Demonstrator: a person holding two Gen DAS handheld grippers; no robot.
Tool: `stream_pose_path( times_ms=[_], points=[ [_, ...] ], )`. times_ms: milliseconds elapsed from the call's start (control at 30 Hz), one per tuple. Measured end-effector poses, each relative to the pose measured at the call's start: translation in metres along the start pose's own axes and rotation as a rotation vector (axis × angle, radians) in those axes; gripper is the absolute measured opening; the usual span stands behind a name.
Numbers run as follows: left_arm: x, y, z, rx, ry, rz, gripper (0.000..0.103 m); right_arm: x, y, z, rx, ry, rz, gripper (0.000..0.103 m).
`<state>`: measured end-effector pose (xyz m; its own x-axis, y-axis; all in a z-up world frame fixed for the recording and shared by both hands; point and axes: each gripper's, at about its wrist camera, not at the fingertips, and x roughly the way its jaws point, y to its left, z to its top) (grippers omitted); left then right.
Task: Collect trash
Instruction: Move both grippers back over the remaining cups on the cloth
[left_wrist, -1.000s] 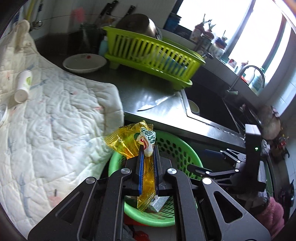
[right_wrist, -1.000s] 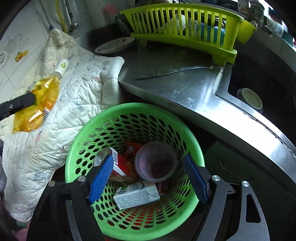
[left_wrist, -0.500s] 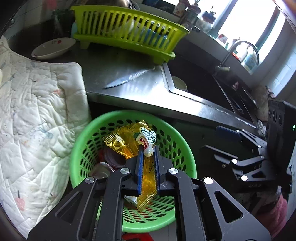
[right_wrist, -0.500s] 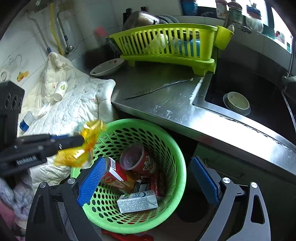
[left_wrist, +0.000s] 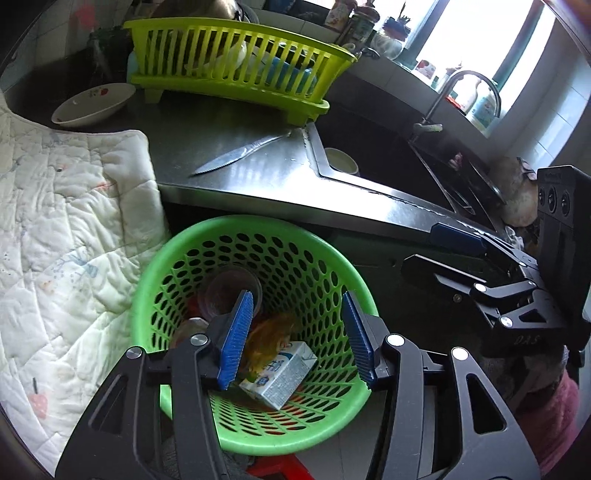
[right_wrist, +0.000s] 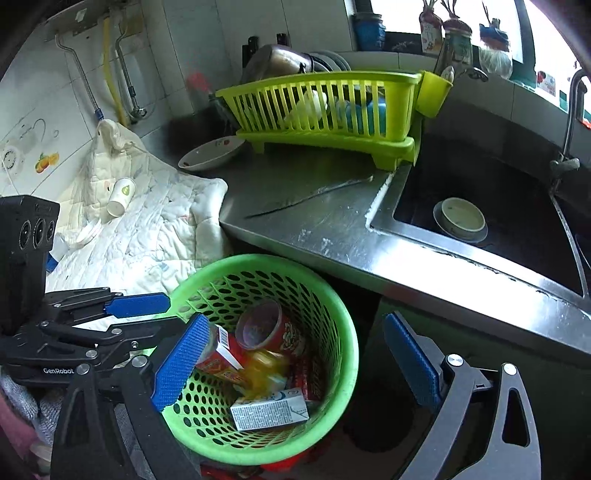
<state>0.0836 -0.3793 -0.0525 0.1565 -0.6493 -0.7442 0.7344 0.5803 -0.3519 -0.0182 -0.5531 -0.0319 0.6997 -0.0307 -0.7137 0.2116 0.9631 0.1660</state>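
Green basket (left_wrist: 334, 258): holds yellow wrapper (left_wrist: 271, 332), milk carton (left_wrist: 280, 376). Left tool (left_wrist: 297, 338): jaws opening, nothing between. Right tool (right_wrist: 295, 365): jaws opening, released.

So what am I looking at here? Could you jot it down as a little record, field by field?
place: kitchen counter beside a sink
bin: green basket below the counter edge
in bin: yellow wrapper, small carton, red cup
left gripper: over the basket, jaws opening, nothing between them
right gripper: jaws wide, empty
still out: paper cup on the quilted cloth
also: knife, dish rack
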Motion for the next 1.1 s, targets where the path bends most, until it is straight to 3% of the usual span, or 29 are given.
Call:
stream_pose_path(
  times_ms=[433, 1100],
  points=[
    [-0.059, 0.062, -0.011, -0.06, -0.081, 0.133, 0.05, 0.013, 0.061, 0.028, -0.065, -0.031, 0.071, 0.093],
    [-0.164, 0.222, -0.025, -0.272, -0.196, 0.402, 0.05, 0.1, 0.196, 0.09, -0.169, 0.066, 0.234, 0.093]
  ],
)
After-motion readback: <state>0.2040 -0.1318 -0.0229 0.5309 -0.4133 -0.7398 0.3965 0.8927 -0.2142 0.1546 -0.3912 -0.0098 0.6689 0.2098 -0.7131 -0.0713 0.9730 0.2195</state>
